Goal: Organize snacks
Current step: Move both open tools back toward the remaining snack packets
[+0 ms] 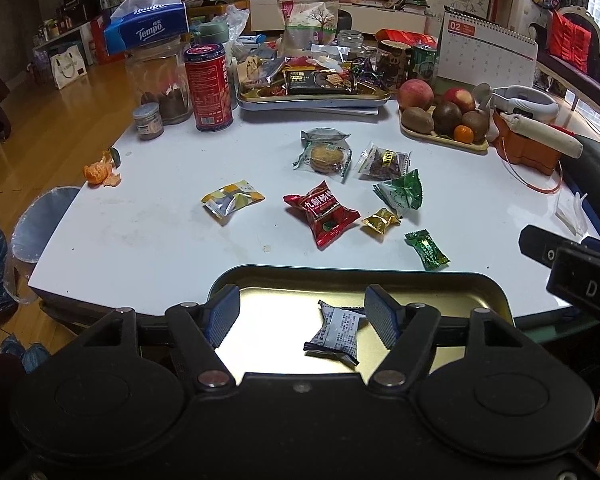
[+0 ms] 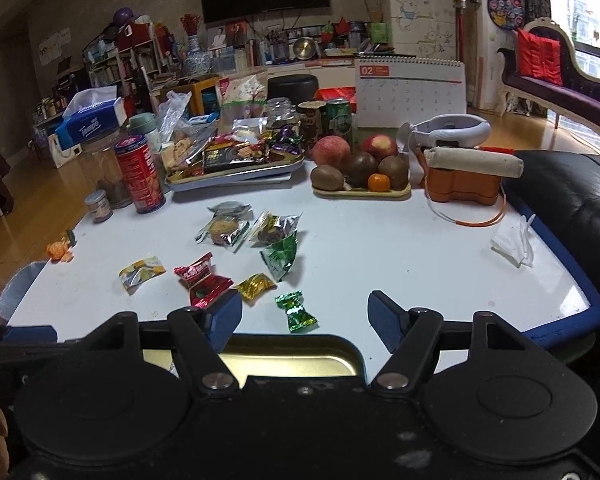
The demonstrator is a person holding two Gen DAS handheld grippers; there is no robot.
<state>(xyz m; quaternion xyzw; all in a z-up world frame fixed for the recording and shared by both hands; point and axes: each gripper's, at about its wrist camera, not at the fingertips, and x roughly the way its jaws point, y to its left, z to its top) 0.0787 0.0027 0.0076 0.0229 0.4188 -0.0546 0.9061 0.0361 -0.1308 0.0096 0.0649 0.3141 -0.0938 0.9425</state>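
Observation:
A gold metal tray (image 1: 440, 286) sits at the table's near edge, with one grey-white snack packet (image 1: 336, 332) lying in it. My left gripper (image 1: 302, 316) is open above the tray, the packet between its fingers but not held. Several wrapped snacks lie loose on the white table: a yellow packet (image 1: 232, 200), a red packet (image 1: 322, 212), a gold candy (image 1: 381, 221), a small green candy (image 1: 427, 250), a green packet (image 1: 402, 193) and a biscuit packet (image 1: 324, 154). My right gripper (image 2: 304, 322) is open and empty, just behind the green candy (image 2: 296, 311) and above the tray (image 2: 300, 356).
A second tray piled with snacks (image 1: 312, 88) stands at the back. A fruit tray (image 1: 440, 120), red can (image 1: 210, 88), glass jar (image 1: 160, 80), calendar (image 1: 488, 52) and orange box (image 1: 528, 148) ring the table. Orange peel (image 1: 100, 174) lies at the left edge.

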